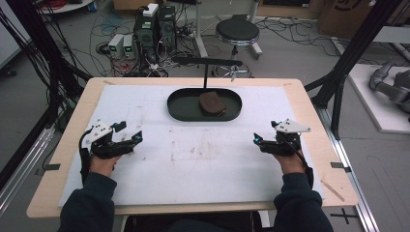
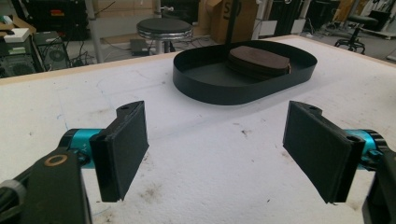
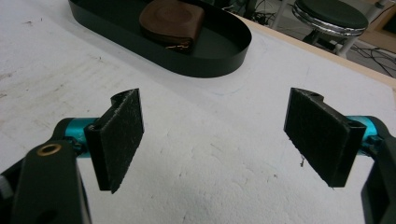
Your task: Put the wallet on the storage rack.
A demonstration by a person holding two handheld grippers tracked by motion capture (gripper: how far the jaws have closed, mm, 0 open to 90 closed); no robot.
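Observation:
A black oval tray (image 1: 179,110) stands at the far middle of the table, with a brown leather pouch (image 1: 212,102) lying inside it. My left gripper (image 1: 129,132) rests low at the table's left, open, nothing between its pads. My right gripper (image 1: 265,132) rests at the right, also open and empty. In the left gripper view the tray (image 2: 210,88) and pouch (image 2: 259,60) lie ahead, beyond the open gripper (image 2: 224,149). In the right gripper view the tray (image 3: 205,65) and pouch (image 3: 172,21) sit ahead to the left of the open gripper (image 3: 219,140).
A stained white mat (image 1: 193,154) covers the wooden table (image 1: 314,145). A black stand (image 1: 205,65) rises behind the tray. A round stool (image 1: 237,31), computer boxes (image 1: 154,29) and cables crowd the floor beyond the far edge.

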